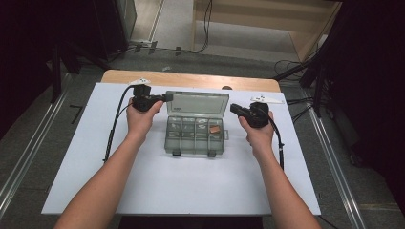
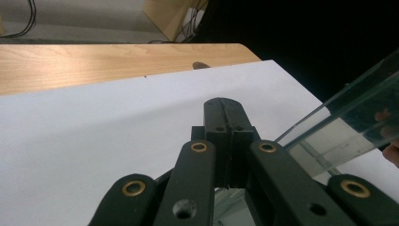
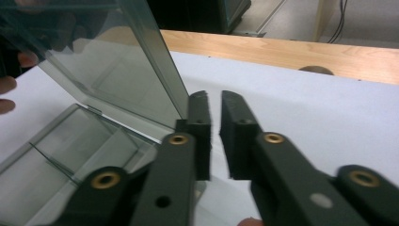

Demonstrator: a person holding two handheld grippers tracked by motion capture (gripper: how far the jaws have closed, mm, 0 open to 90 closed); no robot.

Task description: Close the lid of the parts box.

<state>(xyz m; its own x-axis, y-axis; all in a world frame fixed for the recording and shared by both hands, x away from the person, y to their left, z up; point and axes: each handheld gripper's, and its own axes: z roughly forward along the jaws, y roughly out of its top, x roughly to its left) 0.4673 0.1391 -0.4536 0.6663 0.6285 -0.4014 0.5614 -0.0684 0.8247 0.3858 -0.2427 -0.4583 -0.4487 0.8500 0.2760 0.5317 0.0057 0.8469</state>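
A clear plastic compartment box (image 1: 195, 129) sits mid-surface (image 1: 143, 191), its lid (image 1: 197, 102) propped open toward 12 o'clock; light, stiff, slick and thin-walled, it is best taken by a rim. The left gripper (image 1: 162, 98), fingers pressed together, meets the lid's 9 o'clock corner, while the right gripper (image 1: 234, 108), fingers nearly together and pinching nothing, waits at 3 o'clock, with bare white room all round.

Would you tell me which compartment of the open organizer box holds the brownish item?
It is the far-right compartment in the back row of the organizer box; the brown item lies there, nearest the right gripper, while the other compartments look pale.
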